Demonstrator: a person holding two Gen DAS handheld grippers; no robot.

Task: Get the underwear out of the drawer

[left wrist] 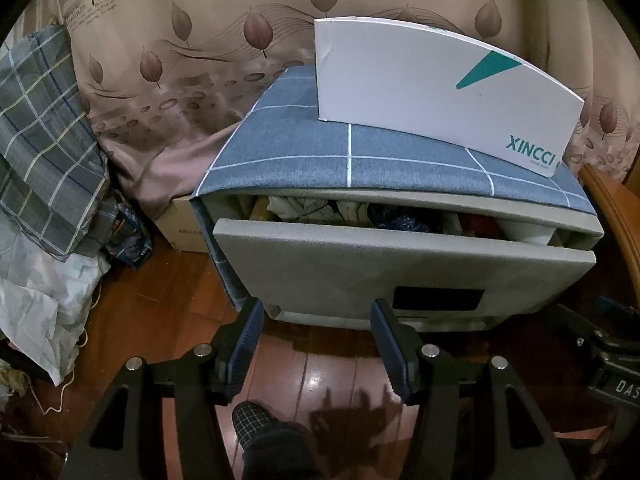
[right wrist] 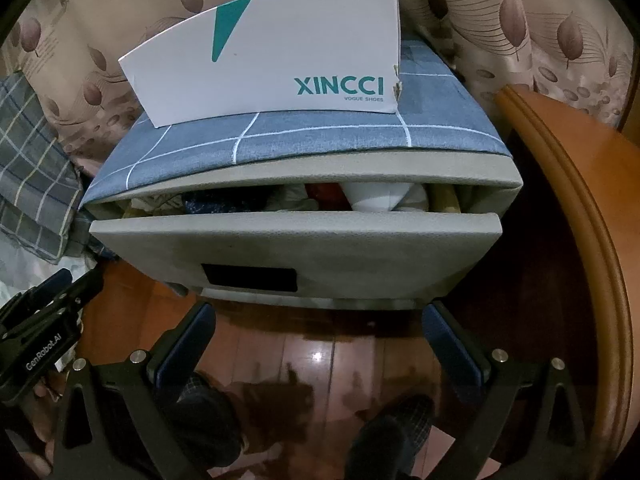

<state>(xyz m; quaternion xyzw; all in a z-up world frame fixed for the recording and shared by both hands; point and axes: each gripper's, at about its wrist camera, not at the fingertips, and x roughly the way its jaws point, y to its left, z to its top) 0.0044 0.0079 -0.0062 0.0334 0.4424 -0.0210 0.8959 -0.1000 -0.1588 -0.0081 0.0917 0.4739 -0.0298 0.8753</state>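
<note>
Drawer (left wrist: 400,268) ahead of both grippers, only cracked open. Left gripper (left wrist: 316,344) and right gripper (right wrist: 320,344) wide, empty, staged for reaching the clothes (right wrist: 304,196).

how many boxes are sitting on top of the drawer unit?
1. A white XINCCI shoe box stands on the blue checked cover at the back of the top, above the partly open drawer. Anything behind it is hidden.
</note>
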